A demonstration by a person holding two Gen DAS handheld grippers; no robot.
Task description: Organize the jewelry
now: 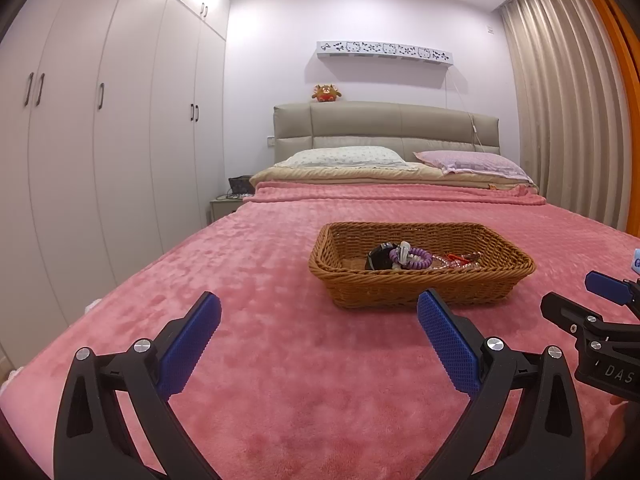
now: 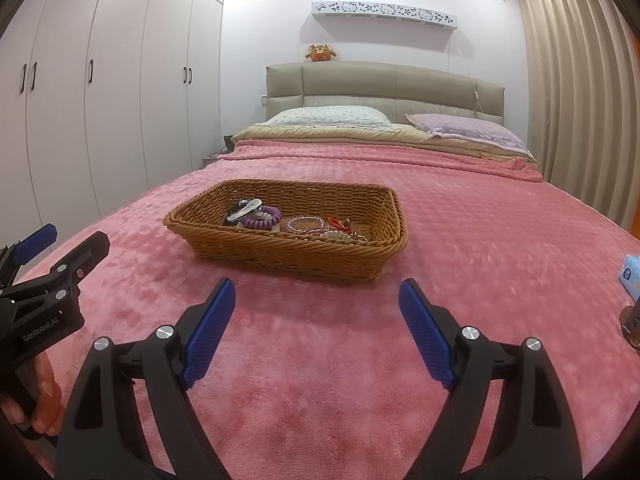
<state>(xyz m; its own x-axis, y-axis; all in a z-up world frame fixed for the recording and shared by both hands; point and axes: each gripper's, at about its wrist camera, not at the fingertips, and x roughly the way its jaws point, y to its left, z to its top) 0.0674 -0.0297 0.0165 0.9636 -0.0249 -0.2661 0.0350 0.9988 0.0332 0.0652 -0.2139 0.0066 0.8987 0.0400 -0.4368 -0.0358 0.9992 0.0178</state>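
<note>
Left claw [image 1: 319,322]: blue ribbed pads spread wide, nothing between them, held low over the pink plush blanket [image 1: 280,380] on the bed, short of the basket. Right claw [image 2: 317,307]: likewise spread wide and empty, also over the blanket on the near side of the basket. Each claw shows at the edge of the other's view, so the two sit side by side, close together.

Beyond the claws: shallow rectangular woven wicker basket [image 2: 288,254] resting on the blanket. The jewelry lies inside it in a loose cluster: purple coiled spiral band [image 2: 262,219], silver metal hair clip [image 2: 245,209] lying partly across a dark item I cannot identify, a beaded bracelet [image 2: 306,222], and thin red and gold pieces [image 2: 340,229] overlapping toward the right end. No piece is visible on the blanket outside the basket.

Stage: pieces in the basket fit either a gathered finish or a pile awaiting sorting; the views do not settle which.

Risks, as judgement:
- Overlapping strands may be tangled; lifting one could drag its neighbours out.
- Thin chains lie flat on the weave; wide pads may slip off or catch the wicker.
- Soft bedding lets the basket tip or slide if its rim is pressed.
- Anything dropped could sink into the plush pile and be hard to see.
- Claws this close could collide.
</note>
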